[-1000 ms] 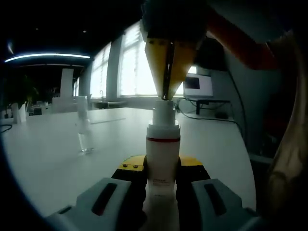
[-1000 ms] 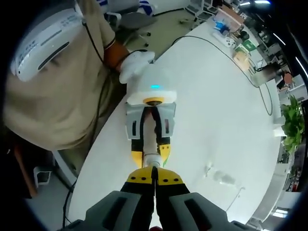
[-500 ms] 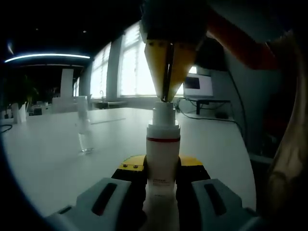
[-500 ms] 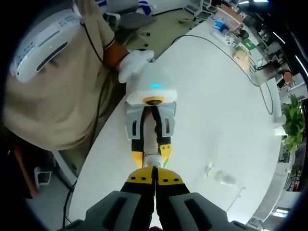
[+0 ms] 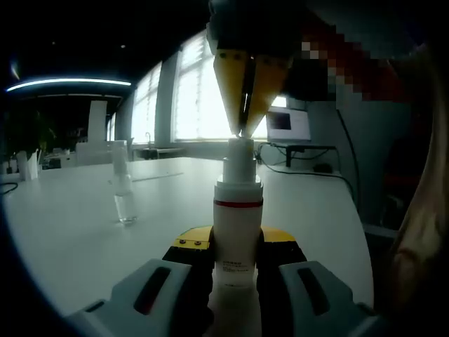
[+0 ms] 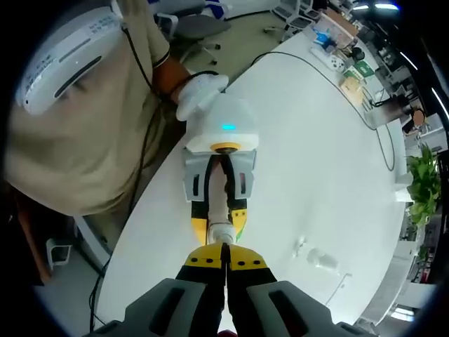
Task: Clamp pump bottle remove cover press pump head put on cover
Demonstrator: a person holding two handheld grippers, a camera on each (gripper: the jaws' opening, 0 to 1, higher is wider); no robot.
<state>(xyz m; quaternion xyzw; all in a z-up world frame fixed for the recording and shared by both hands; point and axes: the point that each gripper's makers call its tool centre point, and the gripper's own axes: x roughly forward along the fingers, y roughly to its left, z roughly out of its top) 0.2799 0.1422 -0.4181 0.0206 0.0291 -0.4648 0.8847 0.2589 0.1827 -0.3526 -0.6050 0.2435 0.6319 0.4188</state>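
We clamp pump bottle (image 5: 238, 232) upright in left gripper (image 5: 234, 263) on tabletop (image 5: 84, 225), steadying it. Right gripper (image 5: 245, 105), jaws together, meets pump head (image 5: 238, 151) from above, likely pressing. Clear cover (image 5: 124, 189) stands well aside, removed.

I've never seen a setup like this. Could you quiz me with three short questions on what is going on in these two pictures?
1. True or false: the left gripper is shut on the pump bottle.
2. Where do the right gripper's tips sit? A) on top of the pump head B) around the clear cover C) flat on the table
3. Fill in: the clear cover stands on the ___, apart from the bottle.

Key: 1 true. 2 A, tips shut together, coming from above. 3 table.
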